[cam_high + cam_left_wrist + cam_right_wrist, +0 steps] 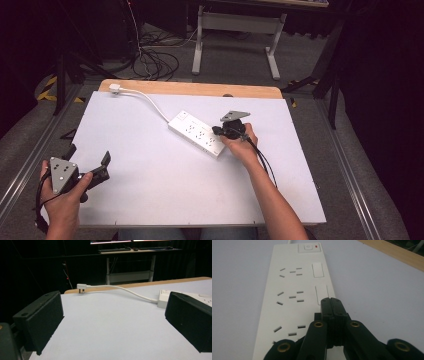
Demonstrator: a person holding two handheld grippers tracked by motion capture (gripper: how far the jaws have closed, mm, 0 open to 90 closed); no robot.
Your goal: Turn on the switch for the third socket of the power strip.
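Note:
A white power strip [196, 133] lies at an angle in the middle of the white table top [150, 190]. Its white cord [150, 102] runs back left to a plug [115, 88] near the wooden edge. My right gripper [218, 131] is shut with nothing between its jaws; its tips [331, 300] rest over the strip's [294, 302] right side, at the second rocker switch [321, 293]. My left gripper [90, 160] sits open at the table's near left, away from the strip. Between its wide-apart jaws I see the plug [81, 287], the cord [125, 290] and the strip's end [165, 297].
A wooden strip [200, 89] borders the table's far edge. Beyond it stand a desk frame [235, 35] and loose cables [155, 62] on the floor. Metal rails [350, 170] run along both sides of the table.

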